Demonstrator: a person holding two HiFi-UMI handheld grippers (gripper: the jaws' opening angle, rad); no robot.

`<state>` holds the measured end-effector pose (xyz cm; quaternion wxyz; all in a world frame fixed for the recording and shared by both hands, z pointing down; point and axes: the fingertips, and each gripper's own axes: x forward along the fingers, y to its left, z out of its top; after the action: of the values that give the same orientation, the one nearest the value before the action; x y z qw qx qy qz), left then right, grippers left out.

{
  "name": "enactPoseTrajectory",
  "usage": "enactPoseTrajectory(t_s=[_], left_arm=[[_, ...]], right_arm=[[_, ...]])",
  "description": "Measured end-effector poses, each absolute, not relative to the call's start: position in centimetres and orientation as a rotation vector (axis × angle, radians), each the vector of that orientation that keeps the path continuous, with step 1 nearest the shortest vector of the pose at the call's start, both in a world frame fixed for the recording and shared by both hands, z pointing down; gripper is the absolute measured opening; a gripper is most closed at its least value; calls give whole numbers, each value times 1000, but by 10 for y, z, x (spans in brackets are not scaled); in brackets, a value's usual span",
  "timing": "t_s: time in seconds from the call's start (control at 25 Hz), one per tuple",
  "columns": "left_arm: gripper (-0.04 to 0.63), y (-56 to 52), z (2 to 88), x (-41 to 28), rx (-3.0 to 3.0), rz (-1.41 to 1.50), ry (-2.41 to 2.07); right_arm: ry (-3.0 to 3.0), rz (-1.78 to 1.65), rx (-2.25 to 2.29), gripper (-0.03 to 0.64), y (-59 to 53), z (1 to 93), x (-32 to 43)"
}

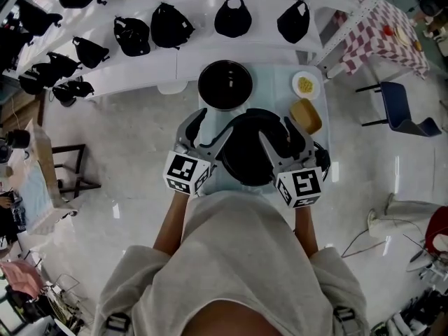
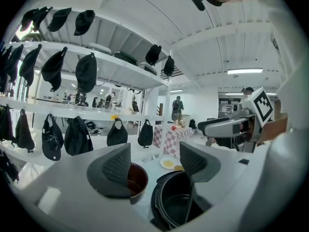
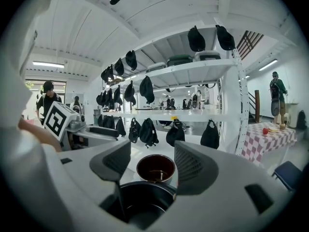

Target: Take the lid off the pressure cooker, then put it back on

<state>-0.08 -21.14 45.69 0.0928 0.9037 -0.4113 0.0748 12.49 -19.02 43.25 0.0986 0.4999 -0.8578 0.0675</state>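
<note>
The left gripper (image 1: pixel 215 124) and right gripper (image 1: pixel 278 129) are hanging released over the open pressure cooker (image 1: pixel 246 164); a careless reach is risking bumping the bowl (image 1: pixel 225 84) behind.

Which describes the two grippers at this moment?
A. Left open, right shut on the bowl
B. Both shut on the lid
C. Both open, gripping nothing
C: the left gripper and the right gripper each show their jaws wide apart, gripping nothing, by the pressure cooker.
</note>
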Motion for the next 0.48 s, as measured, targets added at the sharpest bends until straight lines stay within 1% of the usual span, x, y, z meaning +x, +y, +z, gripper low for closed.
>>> enactPoseTrajectory(t_s=[0.2, 0.48], left_arm=[[301, -213, 458, 20, 2718, 222, -1141], [299, -210, 464, 68, 2784, 243, -962]], right_arm=[[-2481, 215, 1552, 278, -183, 436, 146], [-2360, 255, 1705, 278, -163, 444, 192]])
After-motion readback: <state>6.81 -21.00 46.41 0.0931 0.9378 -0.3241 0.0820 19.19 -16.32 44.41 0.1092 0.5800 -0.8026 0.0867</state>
